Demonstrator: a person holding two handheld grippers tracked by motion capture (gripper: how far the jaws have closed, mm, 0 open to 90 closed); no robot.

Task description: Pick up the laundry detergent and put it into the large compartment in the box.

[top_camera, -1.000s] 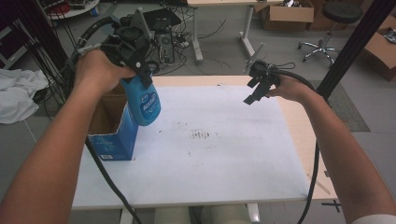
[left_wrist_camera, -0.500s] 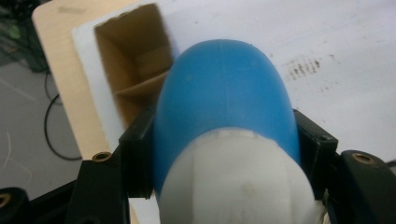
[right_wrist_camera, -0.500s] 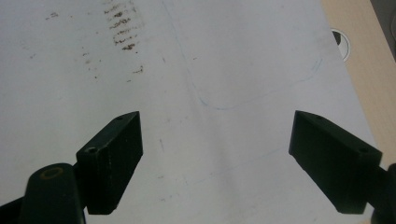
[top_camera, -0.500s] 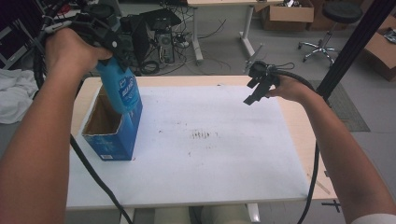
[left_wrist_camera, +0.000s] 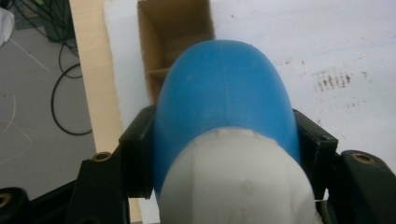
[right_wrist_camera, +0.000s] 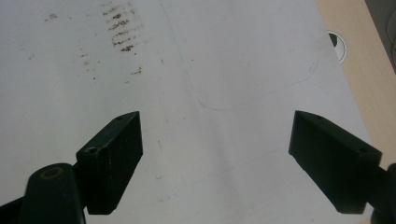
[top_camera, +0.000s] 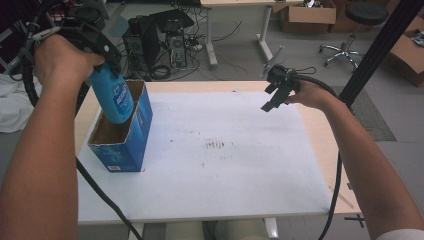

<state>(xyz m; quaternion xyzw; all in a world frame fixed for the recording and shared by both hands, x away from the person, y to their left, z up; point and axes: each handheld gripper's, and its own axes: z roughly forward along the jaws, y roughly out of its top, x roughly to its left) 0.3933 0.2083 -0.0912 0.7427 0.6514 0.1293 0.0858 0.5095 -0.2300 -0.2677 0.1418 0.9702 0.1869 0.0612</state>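
- left gripper (top_camera: 107,70) is clamped on the blue bottle (top_camera: 114,97), held right over the open blue box (top_camera: 122,142) at the table's left side, bottom end just at the opening
- my guess at the risk: cardboard dividers inside the box (left_wrist_camera: 163,72), so the bottle could snag on one or tip the box
- right gripper (top_camera: 275,92) hangs over the white sheet (top_camera: 225,175) with jaws spread wide, nothing in them
- box is near the left table edge, loads of free room to the right

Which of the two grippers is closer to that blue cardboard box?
The left. The left gripper holds a blue bottle right above the open blue box, the bottle's base at its opening. The right gripper hovers open across the table, far from the box.
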